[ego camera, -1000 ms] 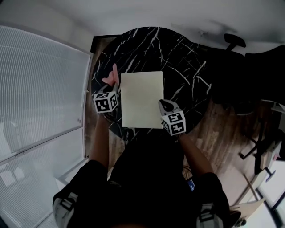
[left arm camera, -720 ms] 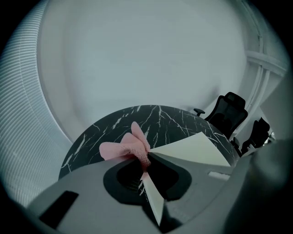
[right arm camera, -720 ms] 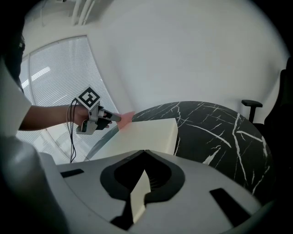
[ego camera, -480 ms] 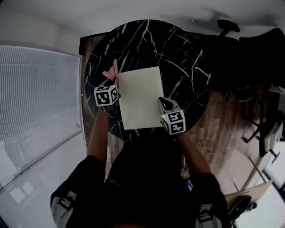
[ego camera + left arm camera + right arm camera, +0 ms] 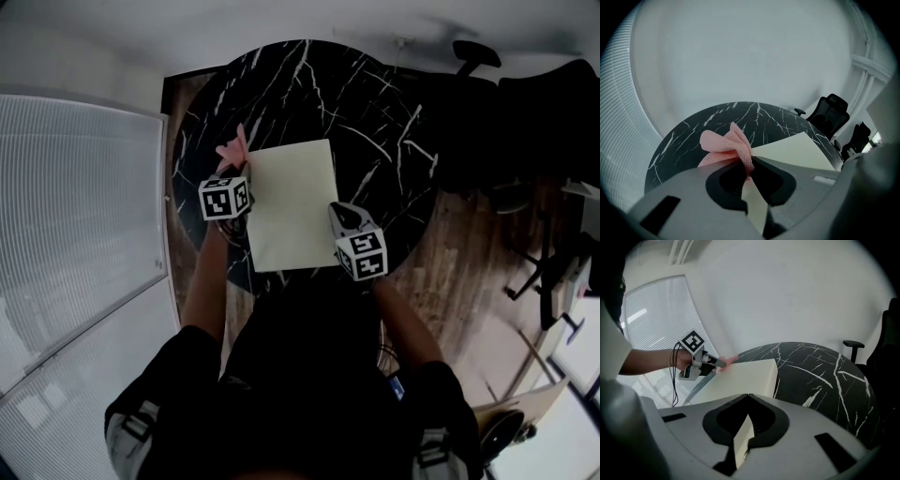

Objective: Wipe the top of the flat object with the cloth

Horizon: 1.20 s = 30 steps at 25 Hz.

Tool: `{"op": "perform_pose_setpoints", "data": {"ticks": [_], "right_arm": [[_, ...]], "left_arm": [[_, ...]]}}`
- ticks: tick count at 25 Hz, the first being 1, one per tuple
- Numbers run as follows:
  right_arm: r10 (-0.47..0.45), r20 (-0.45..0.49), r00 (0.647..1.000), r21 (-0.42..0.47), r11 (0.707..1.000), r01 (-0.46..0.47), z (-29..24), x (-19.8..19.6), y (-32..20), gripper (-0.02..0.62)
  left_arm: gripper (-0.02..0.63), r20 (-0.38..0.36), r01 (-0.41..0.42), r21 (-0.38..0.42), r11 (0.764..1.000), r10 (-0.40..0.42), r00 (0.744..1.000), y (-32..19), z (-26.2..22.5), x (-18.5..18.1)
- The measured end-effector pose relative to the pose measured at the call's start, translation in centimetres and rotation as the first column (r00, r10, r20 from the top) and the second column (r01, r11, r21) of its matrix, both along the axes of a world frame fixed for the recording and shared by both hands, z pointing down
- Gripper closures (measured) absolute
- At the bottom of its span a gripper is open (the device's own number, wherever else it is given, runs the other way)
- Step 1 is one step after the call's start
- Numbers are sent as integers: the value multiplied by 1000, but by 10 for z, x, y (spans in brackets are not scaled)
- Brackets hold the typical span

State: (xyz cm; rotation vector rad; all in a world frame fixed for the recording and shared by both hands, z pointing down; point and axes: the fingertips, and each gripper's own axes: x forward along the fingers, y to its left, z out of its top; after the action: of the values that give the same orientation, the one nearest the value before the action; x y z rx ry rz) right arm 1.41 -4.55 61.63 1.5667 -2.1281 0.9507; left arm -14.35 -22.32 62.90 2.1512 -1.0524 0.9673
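A cream flat board [image 5: 292,204] lies in the middle of the round black marble table [image 5: 375,122]. My left gripper [image 5: 234,173] is at the board's left edge, shut on a pink cloth [image 5: 232,150]. In the left gripper view the cloth [image 5: 725,144] bunches out from the closed jaws, with the board [image 5: 797,150] to its right. My right gripper [image 5: 339,217] sits over the board's near right edge. Its jaws meet in the right gripper view, where the board [image 5: 740,378] stretches ahead. The left gripper [image 5: 710,361] and the cloth [image 5: 727,361] show at the board's far left.
A window with white blinds [image 5: 75,206] runs along the left. Black office chairs [image 5: 487,103] stand beyond the table on the right, over a wooden floor [image 5: 469,253]. The person's dark-clothed body [image 5: 309,375] fills the near side.
The head view has shifted a little. The left gripper with the cloth has edged slightly farther along the board's left edge. The right gripper keeps its place on the board.
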Motion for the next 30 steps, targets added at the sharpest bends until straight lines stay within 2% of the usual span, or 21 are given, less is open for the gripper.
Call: {"op": "perform_pose_setpoints", "data": {"ticks": [18, 30], "right_arm": [[4, 13, 1000, 4, 1000, -4, -2, 25, 21, 600], [83, 7, 996, -8, 996, -83, -4, 65, 47, 600]], "left_arm": [[586, 7, -60, -16, 998, 60, 998, 28, 2, 54], [586, -1, -121, -14, 993, 121, 993, 43, -1, 99]]}}
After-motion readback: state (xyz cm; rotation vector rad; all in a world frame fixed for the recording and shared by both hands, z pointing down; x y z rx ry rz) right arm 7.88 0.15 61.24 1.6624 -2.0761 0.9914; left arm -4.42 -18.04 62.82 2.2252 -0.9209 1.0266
